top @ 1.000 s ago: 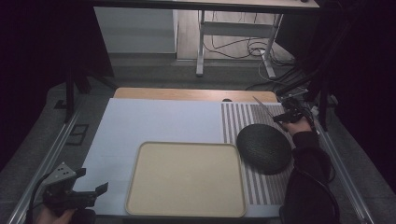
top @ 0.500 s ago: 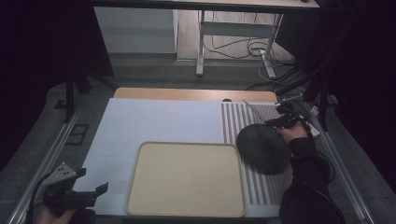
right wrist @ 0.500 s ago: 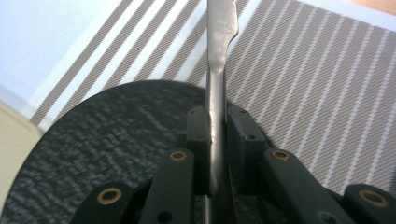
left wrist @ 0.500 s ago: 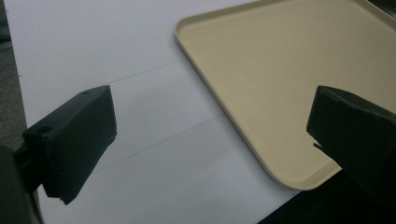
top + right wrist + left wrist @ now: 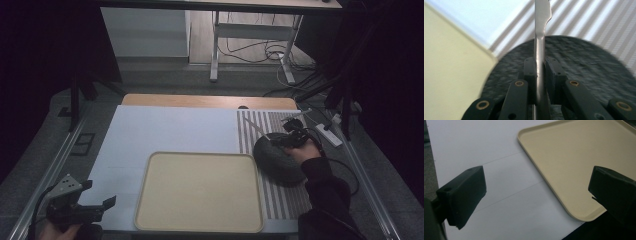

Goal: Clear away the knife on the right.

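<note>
Right gripper (image 5: 540, 72) pinches a knife (image 5: 541, 30) over the dark plate (image 5: 277, 160); lower it flat. Left gripper (image 5: 536, 192) jaws are spread.

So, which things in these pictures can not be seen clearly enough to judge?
- Metal utensil: right gripper view, its end is cut off by the top edge, so knife or not is unclear.
- Dark bowl: high view, the right gripper and hand cover its far side; what is inside cannot be seen.
- Beige tray: left gripper view, the right jaw hides its near corner.
- Left gripper: high view, the hand is cut off by the bottom edge.
</note>
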### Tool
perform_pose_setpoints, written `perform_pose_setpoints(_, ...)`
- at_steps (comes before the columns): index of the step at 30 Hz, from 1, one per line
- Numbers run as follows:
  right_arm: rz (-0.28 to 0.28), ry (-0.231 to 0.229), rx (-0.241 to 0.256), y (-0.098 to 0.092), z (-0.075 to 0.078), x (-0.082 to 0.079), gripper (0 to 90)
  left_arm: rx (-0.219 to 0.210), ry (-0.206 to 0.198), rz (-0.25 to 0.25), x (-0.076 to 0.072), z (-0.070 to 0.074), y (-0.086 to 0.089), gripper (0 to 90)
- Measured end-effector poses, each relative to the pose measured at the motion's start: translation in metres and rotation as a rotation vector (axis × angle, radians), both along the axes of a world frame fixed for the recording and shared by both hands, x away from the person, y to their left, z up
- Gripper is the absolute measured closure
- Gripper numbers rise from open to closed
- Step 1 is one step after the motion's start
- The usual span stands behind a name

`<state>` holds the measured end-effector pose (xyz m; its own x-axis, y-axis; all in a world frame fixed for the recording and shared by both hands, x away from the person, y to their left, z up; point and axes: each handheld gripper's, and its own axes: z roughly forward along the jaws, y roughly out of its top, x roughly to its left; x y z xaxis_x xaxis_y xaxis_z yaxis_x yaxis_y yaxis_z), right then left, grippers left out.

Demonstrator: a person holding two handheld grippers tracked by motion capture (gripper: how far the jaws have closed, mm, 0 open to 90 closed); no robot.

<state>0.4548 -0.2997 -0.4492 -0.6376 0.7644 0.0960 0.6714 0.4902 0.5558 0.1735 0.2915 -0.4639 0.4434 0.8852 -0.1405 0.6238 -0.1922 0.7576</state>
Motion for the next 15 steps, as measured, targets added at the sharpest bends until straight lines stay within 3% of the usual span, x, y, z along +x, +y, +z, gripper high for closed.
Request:
perform_pose_setpoints(6, 0.076, 0.033, 0.019, 0.026, -0.005, -0.023, 80.2, 0.002, 0.000, 0.000, 0.000, 0.000, 0.000, 2.0)
perform_pose_setpoints(15, 0.198, 0.122, 0.058, 0.067, -0.021, -0.057, 80.2, 0.004, 0.000, -0.002, 0.000, 0.000, 0.000, 2.0)
